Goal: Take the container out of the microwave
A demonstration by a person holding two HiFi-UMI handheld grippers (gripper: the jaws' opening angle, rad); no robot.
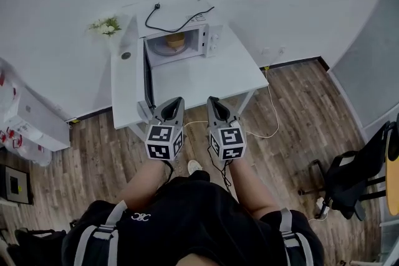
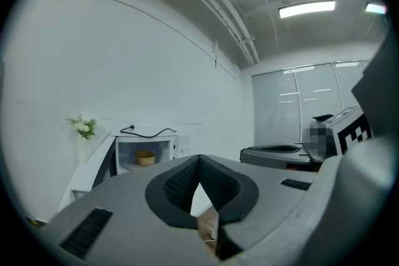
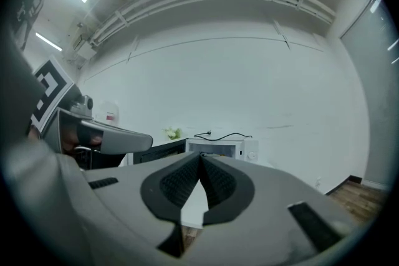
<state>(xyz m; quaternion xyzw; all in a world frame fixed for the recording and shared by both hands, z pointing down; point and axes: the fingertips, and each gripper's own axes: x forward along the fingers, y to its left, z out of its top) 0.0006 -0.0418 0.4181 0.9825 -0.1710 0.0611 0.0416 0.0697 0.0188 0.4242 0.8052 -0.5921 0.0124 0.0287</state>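
Left tool (image 1: 179, 99), right tool (image 1: 212, 99) level, abreast

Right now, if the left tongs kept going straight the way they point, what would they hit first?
The left tongs would probably meet the white table near its front edge, right of the open microwave door, though depth is unclear.

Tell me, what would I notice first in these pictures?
The white microwave on the table by the wall stands out: its door hangs wide open and a tan container sits inside. Nearer, the left gripper and right gripper point toward it side by side, both shut and empty.
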